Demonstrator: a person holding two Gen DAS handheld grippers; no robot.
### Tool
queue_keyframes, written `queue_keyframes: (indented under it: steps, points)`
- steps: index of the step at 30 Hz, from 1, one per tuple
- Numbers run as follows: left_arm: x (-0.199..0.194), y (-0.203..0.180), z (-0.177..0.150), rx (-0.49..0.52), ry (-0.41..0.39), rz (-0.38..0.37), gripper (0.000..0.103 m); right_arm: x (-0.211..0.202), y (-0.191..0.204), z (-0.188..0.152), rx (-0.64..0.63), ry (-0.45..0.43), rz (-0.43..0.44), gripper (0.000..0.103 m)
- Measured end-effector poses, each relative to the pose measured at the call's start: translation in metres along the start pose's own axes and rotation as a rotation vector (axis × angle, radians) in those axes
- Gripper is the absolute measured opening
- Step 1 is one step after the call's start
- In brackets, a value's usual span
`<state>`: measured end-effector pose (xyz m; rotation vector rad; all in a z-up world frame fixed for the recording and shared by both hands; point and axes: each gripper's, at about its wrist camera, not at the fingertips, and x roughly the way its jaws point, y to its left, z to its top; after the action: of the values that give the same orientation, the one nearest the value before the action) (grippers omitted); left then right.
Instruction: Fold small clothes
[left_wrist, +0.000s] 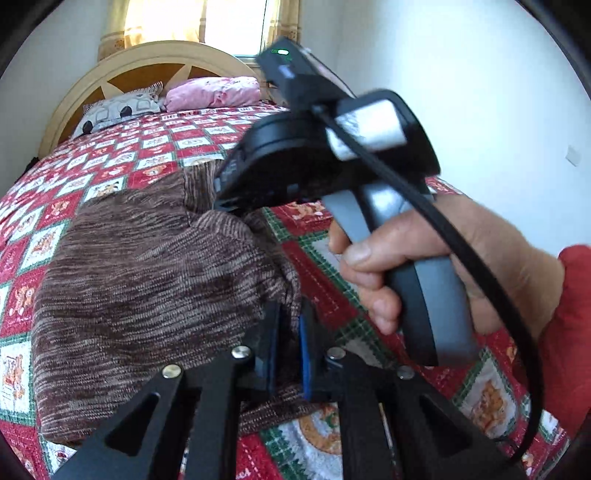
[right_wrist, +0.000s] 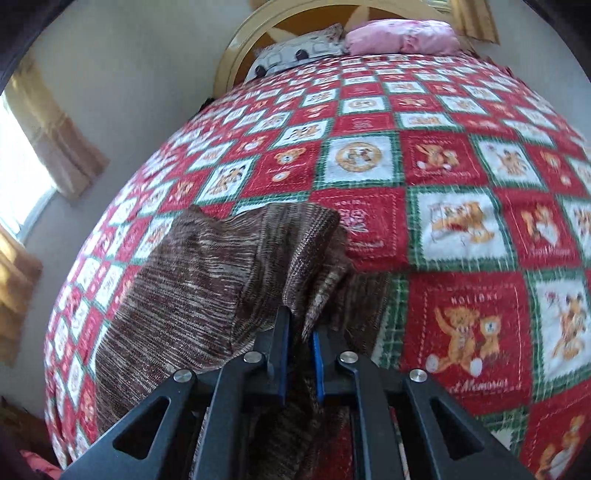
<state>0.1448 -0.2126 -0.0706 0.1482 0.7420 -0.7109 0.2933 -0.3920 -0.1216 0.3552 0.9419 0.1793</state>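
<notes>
Both grippers, left (left_wrist: 291, 332) and right (right_wrist: 301, 336), apparently pinch brown knit garment (left_wrist: 147, 266).

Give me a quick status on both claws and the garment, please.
Left claw shut on brown knit garment. Right claw shut on it too. Garment bunched on quilt. Nothing in the way.

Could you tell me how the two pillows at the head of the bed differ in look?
The pink pillow is a soft pink with a faint pattern, while the grey pillow is pale grey-white with dark round spots and outlined shapes. The pink pillow looks plump and rumpled; the grey pillow lies flatter and has a frilled edge. The pink pillow sits nearer the window side, the grey pillow beside it. Both rest against the headboard on the red patchwork quilt.
</notes>
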Motion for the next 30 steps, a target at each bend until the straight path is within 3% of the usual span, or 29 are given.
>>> queue_keyframes:
  steps: [3,7,8,9,10,11,12,15,18,19,20,21,22,24,28,30]
  points:
    - [-0.012,0.0,-0.005,0.004,0.013,-0.048,0.015,-0.005,-0.011,-0.005,0.056,-0.009,0.045,0.012]
    - [-0.047,0.021,-0.009,0.007,-0.01,-0.142,0.016,-0.013,-0.031,0.0,0.223,-0.036,0.179,0.012]
    - [-0.058,0.028,-0.01,-0.012,-0.027,-0.157,0.022,-0.014,-0.032,0.002,0.236,-0.044,0.183,0.014]
    - [-0.068,0.036,-0.008,-0.037,-0.048,-0.156,0.034,-0.014,-0.033,0.005,0.239,-0.05,0.18,0.022]
    - [-0.076,0.046,-0.006,-0.07,-0.075,-0.148,0.041,-0.012,-0.032,0.009,0.235,-0.055,0.172,0.029]
    - [-0.084,0.058,-0.003,-0.109,-0.106,-0.132,0.054,-0.011,-0.032,0.012,0.235,-0.059,0.168,0.046]
    - [-0.087,0.069,0.0,-0.142,-0.133,-0.102,0.057,-0.008,-0.031,0.015,0.24,-0.063,0.167,0.054]
    - [-0.078,0.098,0.009,-0.2,-0.133,0.025,0.056,0.003,-0.027,0.023,0.249,-0.056,0.192,0.054]
    - [-0.059,0.119,0.008,-0.268,-0.1,0.064,0.056,0.014,-0.013,0.033,0.187,-0.057,0.174,0.054]
    - [-0.051,0.121,0.009,-0.272,-0.09,0.072,0.056,0.018,-0.009,0.035,0.166,-0.055,0.143,0.054]
    - [-0.043,0.12,0.008,-0.266,-0.08,0.087,0.056,0.022,-0.006,0.038,0.152,-0.055,0.117,0.046]
    - [-0.036,0.122,0.009,-0.258,-0.075,0.1,0.056,0.026,-0.003,0.04,0.136,-0.054,0.081,0.021]
    - [-0.032,0.118,0.008,-0.246,-0.068,0.112,0.056,0.026,-0.003,0.039,0.125,-0.056,0.06,0.012]
    - [-0.027,0.114,0.005,-0.224,-0.062,0.119,0.056,0.016,0.003,0.036,0.068,-0.105,0.028,0.009]
    - [-0.02,0.11,0.001,-0.169,-0.064,0.14,0.058,-0.023,0.042,0.02,-0.238,-0.276,-0.086,0.009]
    - [-0.018,0.106,0.0,-0.151,-0.054,0.145,0.06,-0.023,0.036,0.018,-0.249,-0.27,-0.125,0.009]
